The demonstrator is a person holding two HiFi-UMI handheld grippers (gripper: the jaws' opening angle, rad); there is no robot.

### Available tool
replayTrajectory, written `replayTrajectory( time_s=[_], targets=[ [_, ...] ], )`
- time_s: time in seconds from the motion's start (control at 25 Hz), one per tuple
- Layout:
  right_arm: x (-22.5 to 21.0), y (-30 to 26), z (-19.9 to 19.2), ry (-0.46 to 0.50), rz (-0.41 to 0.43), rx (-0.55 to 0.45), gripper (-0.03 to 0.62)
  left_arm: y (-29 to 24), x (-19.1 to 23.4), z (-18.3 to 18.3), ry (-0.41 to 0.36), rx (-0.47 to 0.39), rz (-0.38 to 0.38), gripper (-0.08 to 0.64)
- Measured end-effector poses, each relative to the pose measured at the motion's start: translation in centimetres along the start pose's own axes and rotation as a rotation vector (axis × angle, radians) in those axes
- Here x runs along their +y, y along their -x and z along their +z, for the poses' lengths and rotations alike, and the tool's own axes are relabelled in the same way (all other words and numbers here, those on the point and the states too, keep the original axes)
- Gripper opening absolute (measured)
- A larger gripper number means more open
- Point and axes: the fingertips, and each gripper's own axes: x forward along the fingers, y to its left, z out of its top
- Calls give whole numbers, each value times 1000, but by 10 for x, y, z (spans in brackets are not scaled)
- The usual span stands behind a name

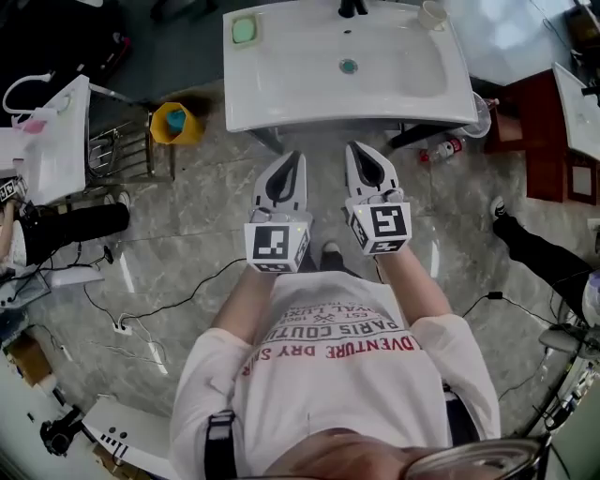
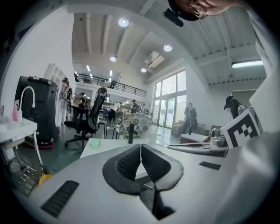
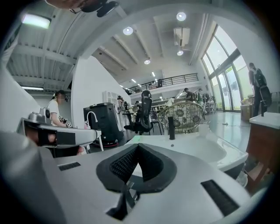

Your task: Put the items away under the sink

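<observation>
1. Floor [image 1: 187, 272]: polished grey stone slabs with pale veining, glossy. Thin black cables [image 1: 178, 302] trail across it on the left.

2. Sink [image 1: 347, 66]: white, glossy and rectangular with rounded corners and a shallow oval basin. It stands straight ahead of both tools. A dark faucet [image 1: 352, 7] sits at its back edge.

3. Left tool [image 1: 295, 159]: white moulded shell with black ribbed pads and a cube of square markers at the rear. In the left gripper view the left tool [image 2: 141, 146] has its pads pressed together at the tips, with nothing between them.

4. Right tool [image 1: 358, 150]: same build, held just beside the left tool and parallel to it. In the right gripper view the right tool [image 3: 137, 146] has its pads closed on each other and is empty.

5. Bucket [image 1: 173, 122]: yellow, round and open-topped. It stands on the floor near the sink's front left corner.

6. Bottle [image 1: 442, 150]: small, pale and cylindrical with a red end. It lies on its side on the floor beside the sink's front right corner.

7. Cup [image 1: 431, 14]: white and round, on the sink's back right corner.

8. Green block [image 1: 244, 30]: pale green and square with soft corners, on the sink's back left corner.

9. Drain [image 1: 348, 66]: small round metal fitting in the middle of the basin.
</observation>
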Motion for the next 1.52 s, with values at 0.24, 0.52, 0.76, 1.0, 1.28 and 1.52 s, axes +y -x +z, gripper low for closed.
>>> replayTrajectory(
  time_s=[0.24,0.52,0.76,1.0,1.28,1.52],
  targets=[
    [16,30,83,33,-32,-91,25,39,4,76,-41,-101,34,27],
    [22,35,141,55,-52,-188,25,55,9,134,-81,-219,19,28],
    [36,36,144,44,-47,-196,25,67,20,140,-78,-232,35,27],
    [42,42,141,44,-47,-190,25,75,19,142,-75,-241,36,28],
    [42,48,131,46,-58,-171,25,78,17,134,-60,-224,35,28],
    [43,51,129,90,-78,-158,25,77,13,130,-53,-209,25,28]
  ],
)
